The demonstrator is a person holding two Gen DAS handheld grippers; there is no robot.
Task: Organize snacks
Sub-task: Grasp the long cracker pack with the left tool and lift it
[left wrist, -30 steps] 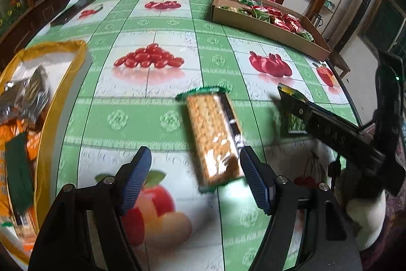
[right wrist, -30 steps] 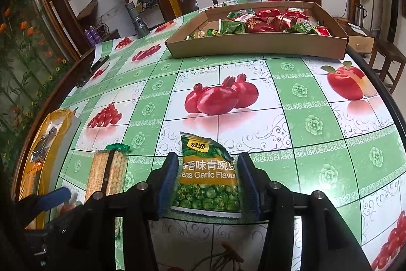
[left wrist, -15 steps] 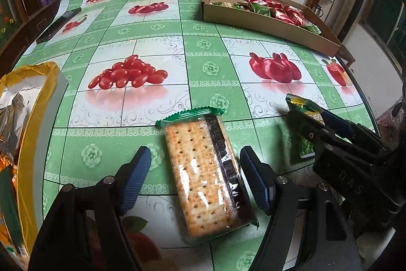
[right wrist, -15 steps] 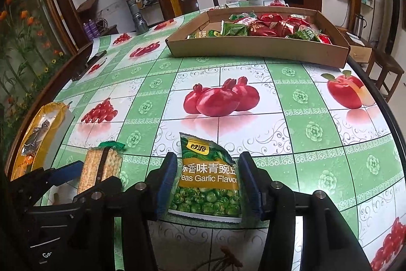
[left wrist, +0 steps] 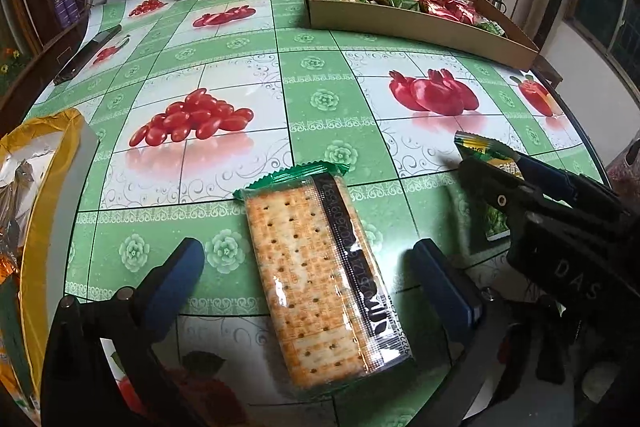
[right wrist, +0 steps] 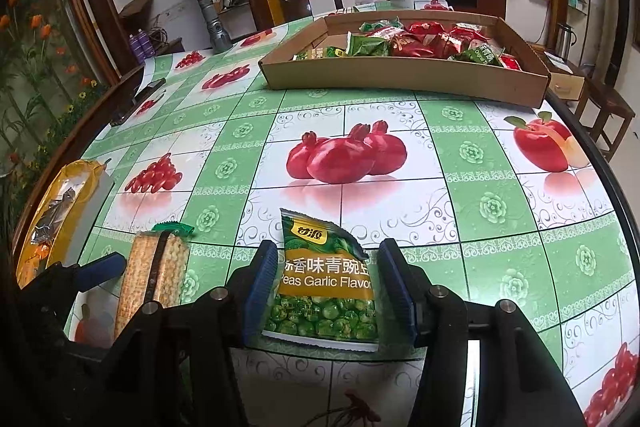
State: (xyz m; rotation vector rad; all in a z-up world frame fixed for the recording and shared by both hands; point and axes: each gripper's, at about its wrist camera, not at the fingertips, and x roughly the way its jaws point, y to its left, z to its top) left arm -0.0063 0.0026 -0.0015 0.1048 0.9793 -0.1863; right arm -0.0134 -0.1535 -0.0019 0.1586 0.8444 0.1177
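Both grippers low over the counter, each straddling one snack packet.

Left gripper [left wrist: 308, 263]: jaws spread wide, clear gaps on both sides of the cracker packet [left wrist: 320, 279], which lies flat on the counter [left wrist: 320, 67] between them, its green crimped end pointing away past the jaw tips. Right gripper [right wrist: 328, 287]: jaws parted around the green pea bag [right wrist: 324, 283]; blue pads [right wrist: 262, 283] sit just beside the bag's edges, contact not resolvable. Bag lies flat, top seal beyond the jaw tips. Cardboard tray [right wrist: 400, 79] of red and green packets sits well ahead of both jaws, across the counter. Yellow-rimmed bag [left wrist: 48, 195] of wrapped items lies outboard of the left jaws, at the counter edge.
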